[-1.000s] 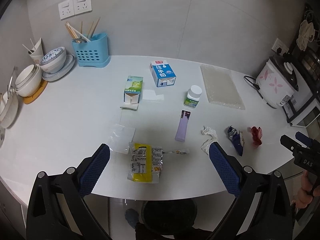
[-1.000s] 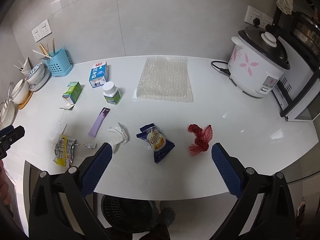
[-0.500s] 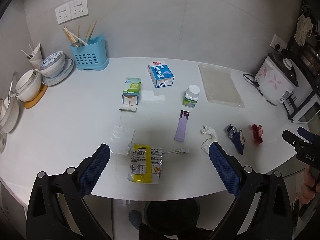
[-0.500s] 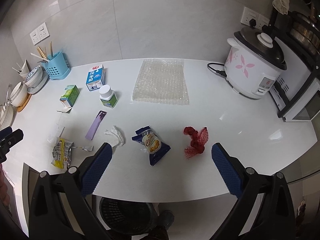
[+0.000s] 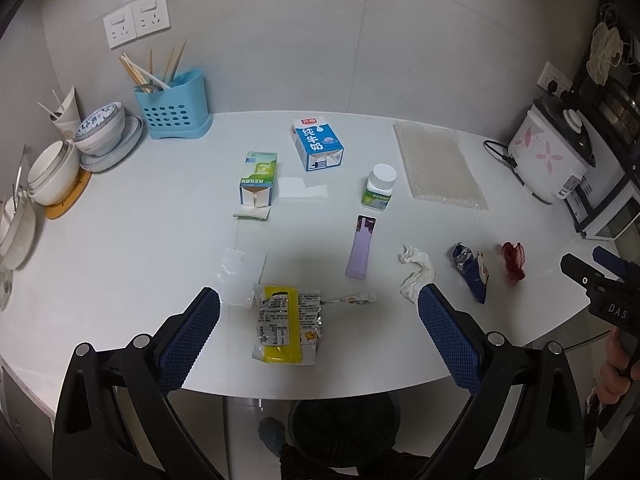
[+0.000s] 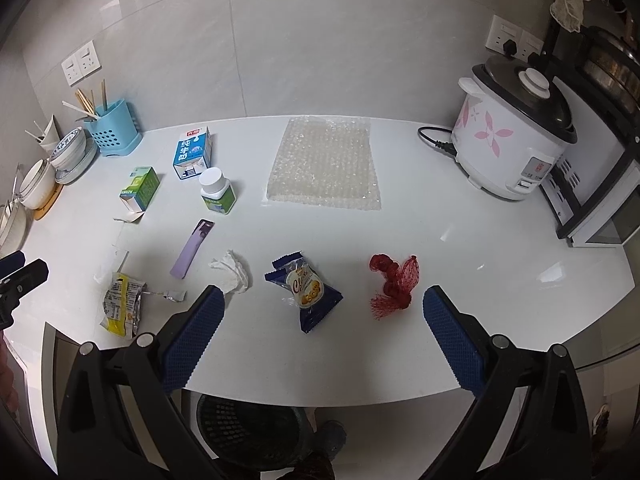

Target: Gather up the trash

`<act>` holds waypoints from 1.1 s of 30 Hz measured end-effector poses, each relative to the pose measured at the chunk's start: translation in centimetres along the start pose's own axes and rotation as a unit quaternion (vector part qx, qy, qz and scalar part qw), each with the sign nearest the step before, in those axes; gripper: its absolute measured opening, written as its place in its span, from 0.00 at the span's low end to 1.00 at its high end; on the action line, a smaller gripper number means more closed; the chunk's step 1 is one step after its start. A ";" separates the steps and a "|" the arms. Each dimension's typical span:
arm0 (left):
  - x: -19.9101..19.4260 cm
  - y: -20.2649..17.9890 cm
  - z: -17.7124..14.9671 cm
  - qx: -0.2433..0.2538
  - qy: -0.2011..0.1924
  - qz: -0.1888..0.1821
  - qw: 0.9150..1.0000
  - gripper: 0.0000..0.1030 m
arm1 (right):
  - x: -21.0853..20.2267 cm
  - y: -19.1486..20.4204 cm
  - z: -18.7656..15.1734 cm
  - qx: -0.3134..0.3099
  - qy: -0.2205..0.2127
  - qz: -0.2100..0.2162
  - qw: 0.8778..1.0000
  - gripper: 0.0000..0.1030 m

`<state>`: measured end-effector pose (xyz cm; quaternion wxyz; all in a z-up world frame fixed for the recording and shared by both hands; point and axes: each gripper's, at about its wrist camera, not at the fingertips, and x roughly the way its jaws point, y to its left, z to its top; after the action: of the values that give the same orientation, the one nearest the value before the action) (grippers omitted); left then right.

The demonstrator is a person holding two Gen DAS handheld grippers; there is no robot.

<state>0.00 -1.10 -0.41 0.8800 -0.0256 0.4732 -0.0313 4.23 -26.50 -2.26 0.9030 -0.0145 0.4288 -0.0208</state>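
The white countertop (image 5: 120, 248) carries all the trash, and the dark mesh waste bin (image 6: 248, 428) sits on the floor under its near edge, at six o'clock in both views. Nothing is collected yet. The left gripper (image 5: 319, 330) hangs with its jaws spread wide and empty over the yellow-and-silver crinkled snack wrapper (image 5: 286, 326); the right gripper (image 6: 324, 332) is equally wide and empty, the dark-blue foil biscuit packet (image 6: 306, 290) at twelve o'clock between its fingers, the red mesh net (image 6: 394, 286) at one o'clock. I judge each should descend straight, pinch mid-packet, then carry it over the edge.
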 end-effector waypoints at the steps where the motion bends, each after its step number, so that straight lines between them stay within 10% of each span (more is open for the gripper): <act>1: 0.0 0.0 0.0 0.000 0.000 0.000 1.000 0.94 | 0.0 0.0 0.0 0.001 0.001 0.001 1.000 0.93; 16: 4.1 1.8 -1.2 0.003 0.029 0.017 0.999 0.94 | 3.1 1.2 0.5 -0.047 0.014 0.023 0.999 0.93; 33: 14.9 4.7 -4.2 -0.005 0.115 0.049 0.992 0.94 | 15.9 1.9 -0.9 -0.112 0.115 0.034 0.986 0.89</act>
<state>4.80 2.34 -15.48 0.8204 -0.0034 0.5717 0.0114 13.61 -25.45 -15.27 0.8407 -0.0989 0.5295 0.0565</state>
